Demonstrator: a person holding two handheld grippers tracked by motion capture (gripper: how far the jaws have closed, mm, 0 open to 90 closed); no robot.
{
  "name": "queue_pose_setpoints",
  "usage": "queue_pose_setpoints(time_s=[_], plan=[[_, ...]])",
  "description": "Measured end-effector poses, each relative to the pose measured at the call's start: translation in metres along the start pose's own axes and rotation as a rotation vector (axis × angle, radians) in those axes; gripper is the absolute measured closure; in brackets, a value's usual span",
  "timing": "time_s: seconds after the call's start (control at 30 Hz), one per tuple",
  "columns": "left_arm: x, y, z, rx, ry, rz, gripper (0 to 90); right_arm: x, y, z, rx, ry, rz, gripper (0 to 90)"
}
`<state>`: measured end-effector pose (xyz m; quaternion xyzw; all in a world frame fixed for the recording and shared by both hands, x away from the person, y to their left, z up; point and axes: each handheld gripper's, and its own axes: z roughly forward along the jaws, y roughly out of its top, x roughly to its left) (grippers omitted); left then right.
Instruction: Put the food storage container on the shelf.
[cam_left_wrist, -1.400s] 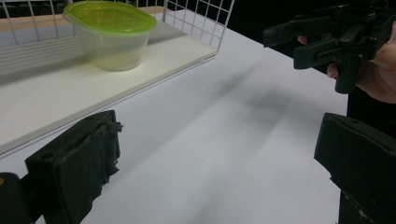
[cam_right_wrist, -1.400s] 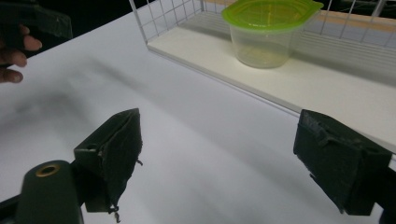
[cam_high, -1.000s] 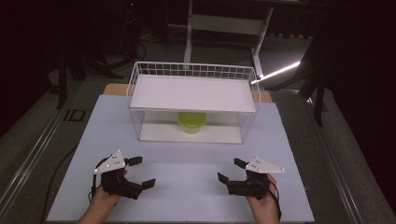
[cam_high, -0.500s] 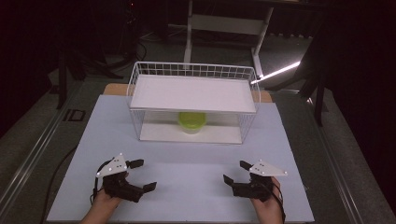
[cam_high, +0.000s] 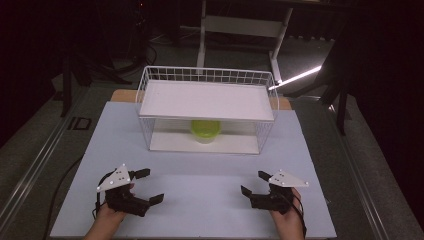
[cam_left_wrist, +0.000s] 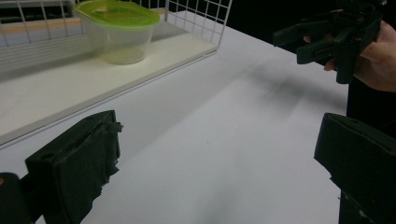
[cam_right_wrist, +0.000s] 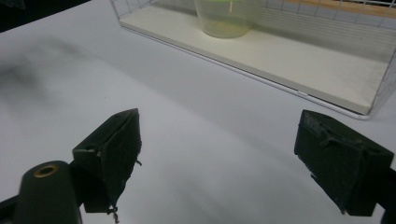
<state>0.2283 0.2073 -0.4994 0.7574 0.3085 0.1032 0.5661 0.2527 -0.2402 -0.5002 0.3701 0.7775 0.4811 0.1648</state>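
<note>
Both grippers are hovering low over the near edge of the table, nothing in hand. The left gripper is near the near-left corner, jaws spread wide and empty; the left gripper view is showing bare tabletop between its jaws. The right gripper is near the near-right corner, jaws also wide apart and empty.

The thing nearest to them is the container, a clear tub with a green lid, sitting upright on the lower shelf of the white wire rack, about the middle, toward the far edge of the table. It is well apart from both grippers.

Contents: the tub is looking empty or close to it, only a pale tint at the bottom; cannot tell for sure. The lid is on. The rack's upper shelf is bare.

For doing the reach well, I'd judge: going in low under the upper shelf through the open front, keeping jaws wide until they are flanking the tub wall below the lid rim, closing gently since the thin plastic is likely to flex, and pulling straight out toward the near edge without clipping the wire.
</note>
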Motion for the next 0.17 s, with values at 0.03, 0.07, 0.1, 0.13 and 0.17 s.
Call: queue_pose_setpoints(time_s=[0.03, 0.07, 0.1, 0.13, 0.17], plan=[[0.0015, -0.0003, -0.0014, -0.007, 0.003, -0.011, 1.0, 0.0007, 0.0000, 0.0003, -0.005, 0.004, -0.003, 14.7], [0.0015, -0.0003, -0.0014, -0.007, 0.003, -0.011, 1.0, 0.0007, 0.0000, 0.0003, -0.005, 0.004, -0.003, 14.7], [0.0032, -0.0004, -0.0026, -0.018, 0.002, -0.026, 1.0, 0.0015, 0.0002, 0.0008, -0.003, 0.004, -0.016, 14.8], [0.0032, -0.0004, -0.0026, -0.018, 0.002, -0.026, 1.0, 0.0015, 0.0002, 0.0008, -0.003, 0.004, -0.016, 14.8], [0.0040, -0.0004, -0.0031, -0.023, 0.004, -0.029, 1.0, 0.0019, 0.0003, 0.0011, 0.000, 0.005, -0.019, 14.8]])
